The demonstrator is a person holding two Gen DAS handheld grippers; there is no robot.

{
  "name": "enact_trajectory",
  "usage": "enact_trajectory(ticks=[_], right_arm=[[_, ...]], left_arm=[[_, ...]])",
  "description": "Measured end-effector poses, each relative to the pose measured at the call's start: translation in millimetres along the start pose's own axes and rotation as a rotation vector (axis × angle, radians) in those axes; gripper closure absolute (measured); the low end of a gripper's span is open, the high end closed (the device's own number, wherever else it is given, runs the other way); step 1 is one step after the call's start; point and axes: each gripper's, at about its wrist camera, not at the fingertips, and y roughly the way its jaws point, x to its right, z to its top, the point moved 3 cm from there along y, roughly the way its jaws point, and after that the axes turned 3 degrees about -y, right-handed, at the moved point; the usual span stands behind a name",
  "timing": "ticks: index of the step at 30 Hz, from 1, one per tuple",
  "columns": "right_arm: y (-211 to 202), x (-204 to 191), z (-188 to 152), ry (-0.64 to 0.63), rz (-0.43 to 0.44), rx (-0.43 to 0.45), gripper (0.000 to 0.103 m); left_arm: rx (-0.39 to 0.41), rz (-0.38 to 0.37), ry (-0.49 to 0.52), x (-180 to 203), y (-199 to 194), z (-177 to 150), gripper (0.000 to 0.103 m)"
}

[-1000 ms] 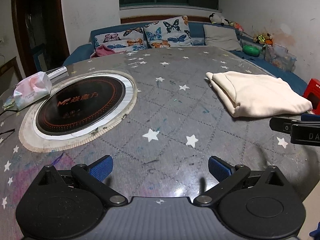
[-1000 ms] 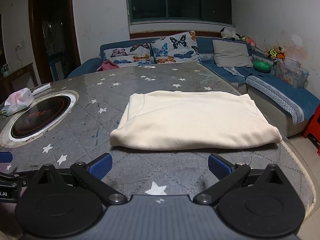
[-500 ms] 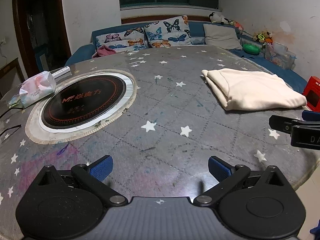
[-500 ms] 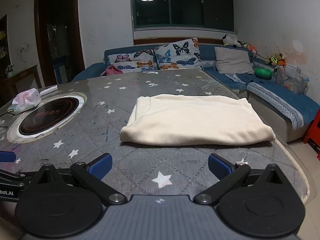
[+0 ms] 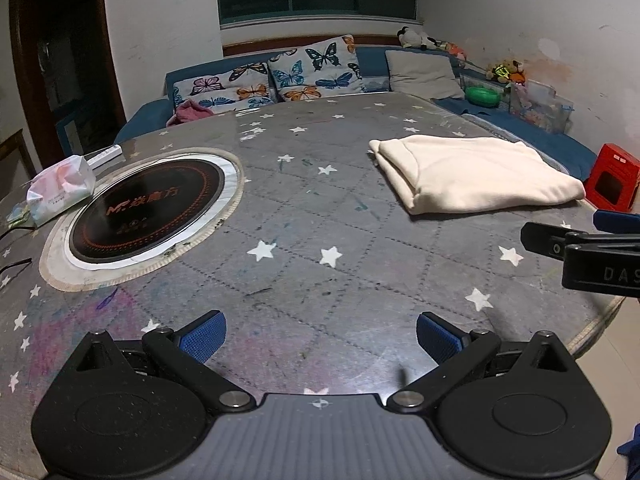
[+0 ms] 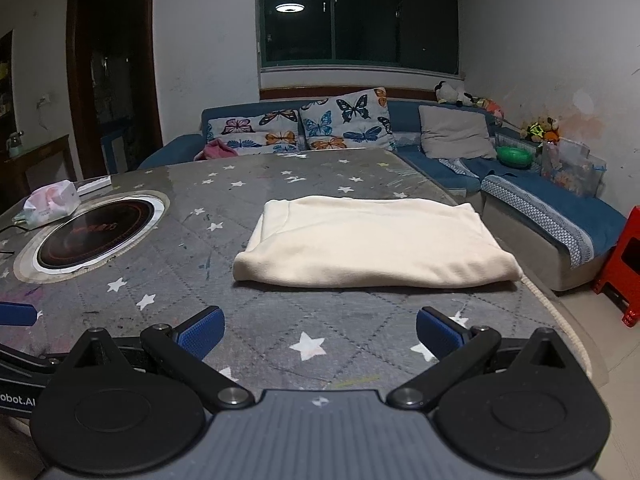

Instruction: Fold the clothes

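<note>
A cream garment [image 6: 368, 246] lies folded into a flat rectangle on the grey star-patterned table [image 6: 280, 332], toward its right side; the left wrist view shows the same cream garment [image 5: 476, 174] at the far right. My right gripper [image 6: 318, 330] hovers open near the table's front edge, well short of the garment, nothing between its blue pads. My left gripper [image 5: 320, 332] is open too, over bare table to the left of the garment. The right gripper's black body [image 5: 588, 252] juts in at the right of the left wrist view.
A round induction hob [image 5: 146, 210] is set into the table at left, with a tissue pack [image 5: 60, 188] and a white remote [image 5: 105, 156] beside it. A blue sofa with butterfly cushions [image 6: 332, 124] wraps the far side. A red stool [image 6: 624, 268] stands on the floor at right.
Both grippers have drawn back and risen from the table, so the folded garment looks farther away. Both stay open; the garment has not moved.
</note>
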Motion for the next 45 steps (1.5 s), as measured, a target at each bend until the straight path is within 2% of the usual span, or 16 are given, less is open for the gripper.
enact_trajectory(ticks=[12,45], right_arm=[[-12,6,5,0.017,-0.020,0.027,0.000],[29,11,12,0.031,-0.049,-0.041,0.000]], left_arm=[[-0.004,0.000,-0.020,2,-10,11,0.000],[-0.111,-0.016,-0.019,9,20,37,0.000]])
